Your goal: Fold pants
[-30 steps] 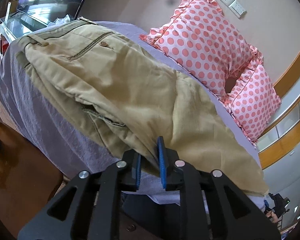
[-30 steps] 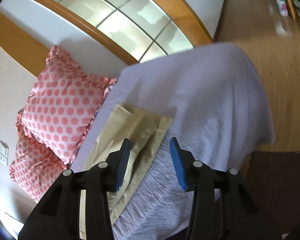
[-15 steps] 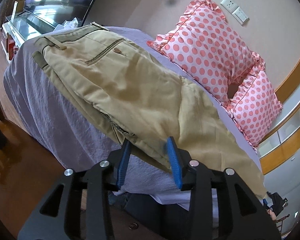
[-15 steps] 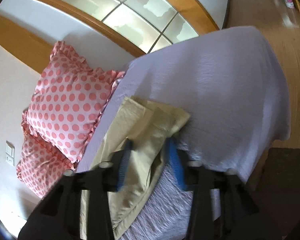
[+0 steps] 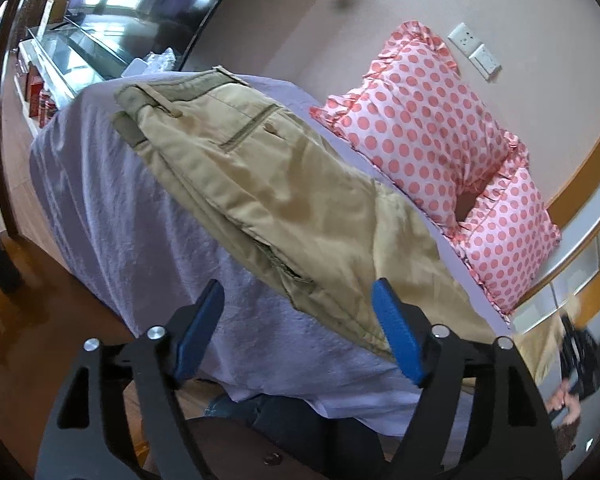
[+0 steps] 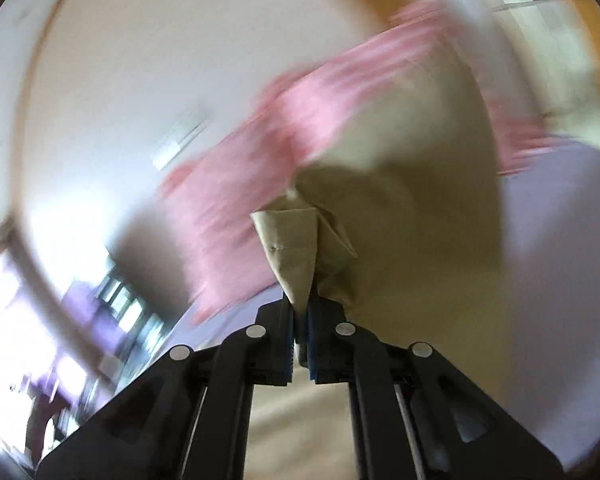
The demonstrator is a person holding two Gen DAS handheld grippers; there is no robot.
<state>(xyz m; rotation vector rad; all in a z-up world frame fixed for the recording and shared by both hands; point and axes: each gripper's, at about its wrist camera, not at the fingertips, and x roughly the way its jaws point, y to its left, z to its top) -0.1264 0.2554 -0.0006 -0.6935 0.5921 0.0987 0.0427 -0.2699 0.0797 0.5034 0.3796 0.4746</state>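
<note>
The khaki pants (image 5: pixel 284 200) lie lengthwise along the near edge of the bed (image 5: pixel 112 200), over its lilac cover, with the waistband (image 5: pixel 156 100) toward the far-left corner and the legs running off toward the right. The left tongs (image 5: pixel 298 322) stand wide apart, empty, just off the bed's near edge beside the pants' fly and crotch seam. The right tongs (image 6: pixel 300 316) are pinched narrow on the hem corner (image 6: pixel 290 248) of a leg, the cloth bunched into a peak above the pads.

The risk, as I judge it, lies in that small bite: only a corner is caught, and it may hold one layer only, so the second leg could trail behind and the fold land crooked. A fast swing could also pull the corner free or drag the whole garment over the near edge, since nothing pins the waist end.

The left view alone shows the garment's lay, the back pocket (image 5: pixel 252 130) and the two polka-dot pillows (image 5: pixel 420 120) along the far edge. The right view alone shows the grip on the hem, but it is heavily smeared, so where the lifted leg hangs over the bed cannot be told.
</note>
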